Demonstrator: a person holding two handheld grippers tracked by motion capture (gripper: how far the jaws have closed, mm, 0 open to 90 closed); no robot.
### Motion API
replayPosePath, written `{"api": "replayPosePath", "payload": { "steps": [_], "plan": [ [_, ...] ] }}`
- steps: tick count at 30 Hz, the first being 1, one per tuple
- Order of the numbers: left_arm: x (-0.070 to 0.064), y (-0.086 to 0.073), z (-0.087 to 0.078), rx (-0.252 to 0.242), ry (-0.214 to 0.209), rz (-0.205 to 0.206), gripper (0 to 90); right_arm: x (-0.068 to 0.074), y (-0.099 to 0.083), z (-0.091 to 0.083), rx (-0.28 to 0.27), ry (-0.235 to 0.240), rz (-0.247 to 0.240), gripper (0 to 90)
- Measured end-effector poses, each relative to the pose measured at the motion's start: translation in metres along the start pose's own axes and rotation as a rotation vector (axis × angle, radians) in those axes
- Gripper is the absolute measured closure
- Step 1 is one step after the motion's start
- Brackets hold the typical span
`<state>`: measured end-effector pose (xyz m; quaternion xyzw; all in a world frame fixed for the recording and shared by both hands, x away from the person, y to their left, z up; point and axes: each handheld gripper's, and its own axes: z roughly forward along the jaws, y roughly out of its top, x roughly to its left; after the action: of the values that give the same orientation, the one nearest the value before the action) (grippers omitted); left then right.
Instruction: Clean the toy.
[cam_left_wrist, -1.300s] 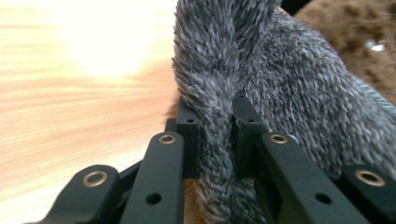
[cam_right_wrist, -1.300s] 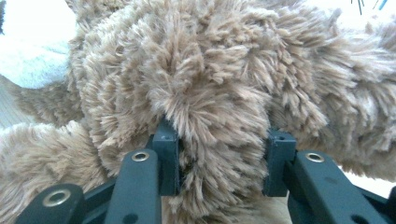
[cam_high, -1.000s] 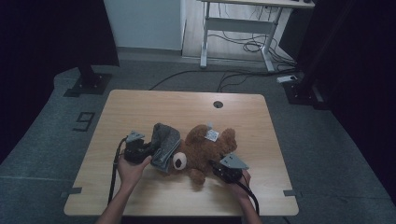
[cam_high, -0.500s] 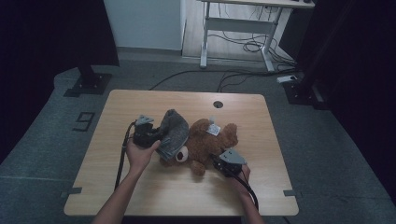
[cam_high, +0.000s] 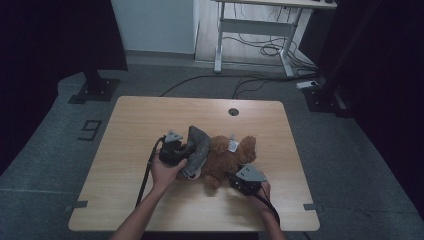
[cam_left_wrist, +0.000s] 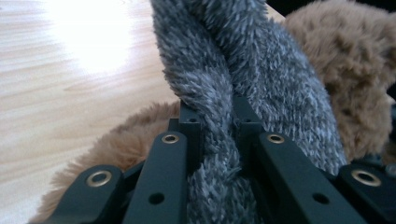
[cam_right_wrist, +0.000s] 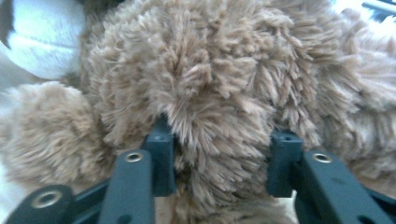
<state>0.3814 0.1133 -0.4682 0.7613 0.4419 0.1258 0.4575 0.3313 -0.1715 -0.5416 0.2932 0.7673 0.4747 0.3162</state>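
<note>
A brown teddy bear (cam_high: 227, 156) lies in the middle of the wooden table (cam_high: 145, 117), a white tag (cam_high: 233, 145) on it. A grey fuzzy garment (cam_high: 198, 146) drapes over the bear's left end, by its head. My left gripper (cam_high: 186, 150) is shut on a fold of this grey garment (cam_left_wrist: 219, 70), with brown fur (cam_left_wrist: 359, 70) beside it. My right gripper (cam_high: 233, 178) sits at the bear's near side. In the right gripper view its jaws press into a furry brown limb (cam_right_wrist: 219, 93) from both sides, and the bear's white muzzle (cam_right_wrist: 37, 37) shows at top left.
A round cable hole (cam_high: 233, 111) sits near the table's far edge. Bare wood lies left, right and behind the bear. Beyond the table stand a white desk frame (cam_high: 250, 27) with floor cables, and a black stand base (cam_high: 95, 90) at the left.
My left gripper has carried the grey garment rightwards, farther over the bear's head. The right gripper has stayed on the bear, barely moving.
</note>
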Motion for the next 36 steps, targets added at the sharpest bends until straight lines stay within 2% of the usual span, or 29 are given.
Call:
{"api": "replayPosePath", "payload": {
  "steps": [2, 4, 6, 7, 8, 9, 13, 15, 17, 23, 25, 26, 27, 28, 31, 33, 34, 35, 36],
  "plan": [
    [-0.002, -0.006, -0.004, -0.012, -0.011, 0.0, 79.0, -0.001, -0.001, -0.004, 0.001, 0.022, 0.015, 42.4],
    [-0.003, -0.013, -0.009, -0.03, -0.019, 0.003, 79.0, -0.003, -0.002, -0.01, 0.002, 0.054, 0.052, 35.8],
    [-0.004, -0.018, -0.012, -0.045, -0.025, 0.003, 79.0, -0.008, -0.003, -0.017, -0.015, 0.096, 0.108, 31.7],
    [-0.004, -0.02, -0.013, -0.049, -0.03, 0.0, 79.1, -0.015, -0.004, -0.026, -0.037, 0.119, 0.167, 27.3],
    [-0.005, -0.024, -0.014, -0.056, -0.035, 0.0, 79.1, -0.015, -0.004, -0.026, -0.037, 0.119, 0.167, 27.3],
    [-0.006, -0.026, -0.015, -0.06, -0.036, 0.003, 79.1, -0.021, -0.004, -0.032, -0.047, 0.129, 0.201, 24.9],
    [-0.011, -0.036, -0.021, -0.072, -0.057, 0.018, 79.2, -0.035, 0.0, -0.047, -0.064, 0.112, 0.262, 16.1],
    [-0.013, -0.042, -0.025, -0.077, -0.067, 0.024, 79.2, -0.039, 0.004, -0.05, -0.058, 0.093, 0.287, 12.9],
    [-0.015, -0.046, -0.028, -0.081, -0.073, 0.032, 79.2, -0.041, 0.007, -0.049, -0.054, 0.101, 0.302, 11.6],
    [-0.016, -0.055, -0.033, -0.089, -0.087, 0.026, 79.2, -0.032, 0.01, -0.027, 0.022, 0.169, 0.293, 10.3],
    [-0.015, -0.056, -0.035, -0.087, -0.093, 0.018, 79.1, -0.029, 0.008, -0.022, 0.018, 0.182, 0.298, 16.0],
    [-0.014, -0.056, -0.035, -0.085, -0.096, 0.015, 79.0, -0.027, 0.005, -0.021, -0.008, 0.18, 0.31, 24.8],
    [-0.014, -0.056, -0.036, -0.086, -0.099, 0.007, 79.0, -0.027, 0.005, -0.021, -0.008, 0.18, 0.31, 24.8],
    [-0.014, -0.055, -0.038, -0.084, -0.104, 0.006, 78.9, -0.025, 0.002, -0.022, -0.02, 0.177, 0.304, 30.6],
    [-0.015, -0.05, -0.043, -0.085, -0.115, 0.001, 78.3, -0.016, -0.004, -0.022, -0.03, 0.126, 0.247, 50.2],
    [-0.017, -0.044, -0.047, -0.087, -0.113, 0.005, 78.0, -0.011, -0.007, -0.02, -0.004, 0.066, 0.172, 64.1],
    [-0.018, -0.041, -0.049, -0.078, -0.113, 0.008, 77.8, -0.007, -0.008, -0.017, 0.023, 0.032, 0.118, 64.6],
    [-0.018, -0.039, -0.048, -0.069, -0.109, 0.015, 77.6, -0.003, -0.01, -0.015, 0.028, 0.024, 0.089, 63.4],
    [-0.019, -0.038, -0.046, -0.046, -0.097, 0.031, 77.5, -0.001, -0.01, -0.013, 0.026, 0.037, 0.087, 58.6]
  ]
}}
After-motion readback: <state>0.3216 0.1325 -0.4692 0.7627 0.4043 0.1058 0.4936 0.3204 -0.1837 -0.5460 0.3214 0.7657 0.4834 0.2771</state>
